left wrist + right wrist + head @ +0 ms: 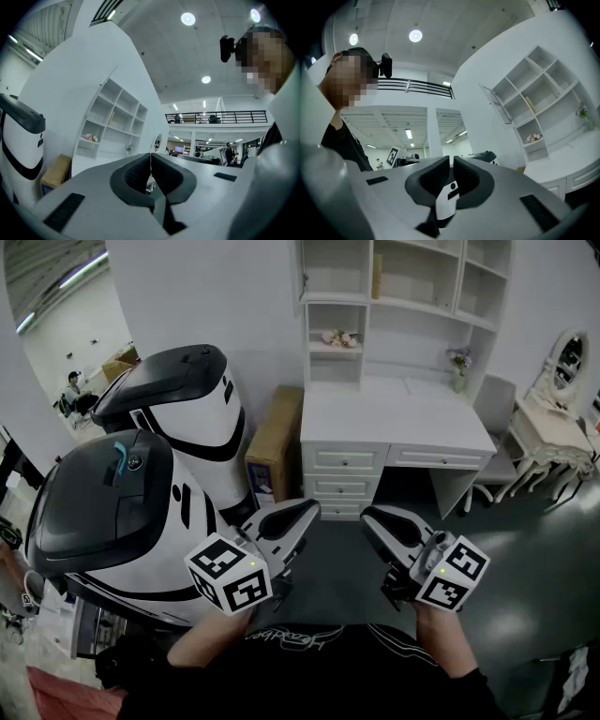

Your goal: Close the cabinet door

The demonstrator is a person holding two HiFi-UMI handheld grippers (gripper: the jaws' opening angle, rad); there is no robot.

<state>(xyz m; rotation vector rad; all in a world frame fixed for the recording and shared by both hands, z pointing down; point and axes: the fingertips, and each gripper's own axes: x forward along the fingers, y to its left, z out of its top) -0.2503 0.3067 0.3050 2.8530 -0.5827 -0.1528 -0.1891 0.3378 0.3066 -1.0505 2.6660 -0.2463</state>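
Head view looks steeply down; gripper views level, sharing the cabinet (115, 119).

— What is blocking the way to the desk (398, 418)?
— Straight ahead, nothing: bare floor (339, 563) is running up to its front edge.
— And the sides?
— A machine (112, 512) and a second machine (187, 409) are crowding the left. A cardboard box (278, 442) is sitting at the desk's left edge, a chair (495, 427) is standing at its right, and the cabinet door (304, 277) is jutting out above.

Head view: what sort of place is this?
Probably a mock bedroom corner staged inside a large hall, not a home: a white desk with shelves and a dressing table stand beside big white-and-black machines, and the left gripper view shows a mezzanine railing.
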